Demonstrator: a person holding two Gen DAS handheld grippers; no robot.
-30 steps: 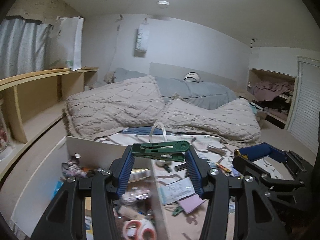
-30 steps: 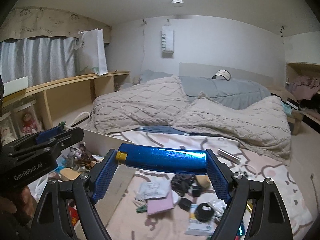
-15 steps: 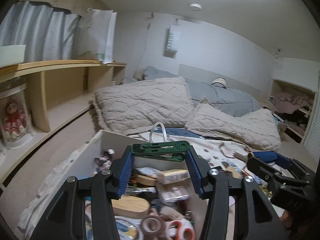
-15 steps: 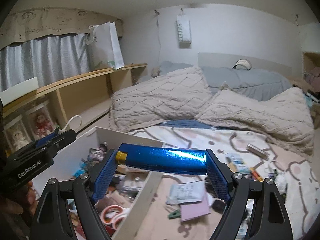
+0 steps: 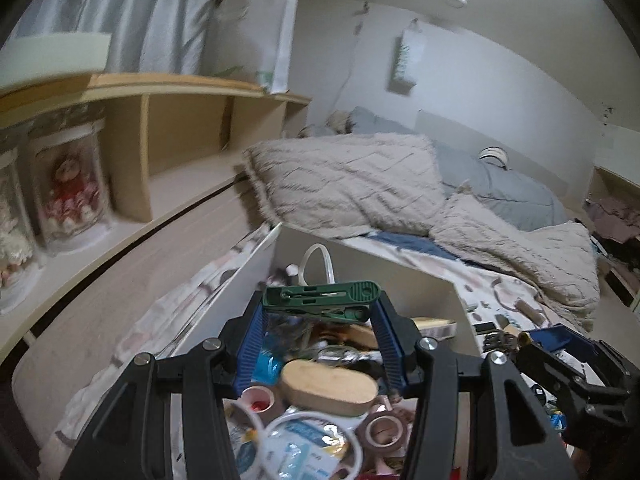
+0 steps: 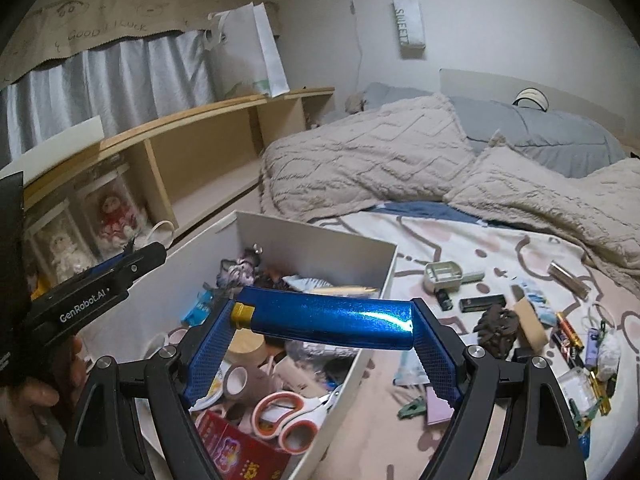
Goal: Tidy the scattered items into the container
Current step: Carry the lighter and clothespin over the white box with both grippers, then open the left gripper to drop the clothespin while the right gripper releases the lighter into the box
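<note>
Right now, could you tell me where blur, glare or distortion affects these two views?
Left wrist view: shelf and doll jar smeared by motion blur, green clip sharp. Right wrist view: sharper overall, a glare streak on the blue tube. Both views: fisheye bending, dark corners.

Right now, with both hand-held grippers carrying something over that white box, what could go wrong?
The box is already heaped, so the blue tube in the right hand-held gripper might roll off the pile when released. The green clip in the left hand-held gripper is pinched only at its ends and could twist loose. The two grippers are close together and might bump.
</note>
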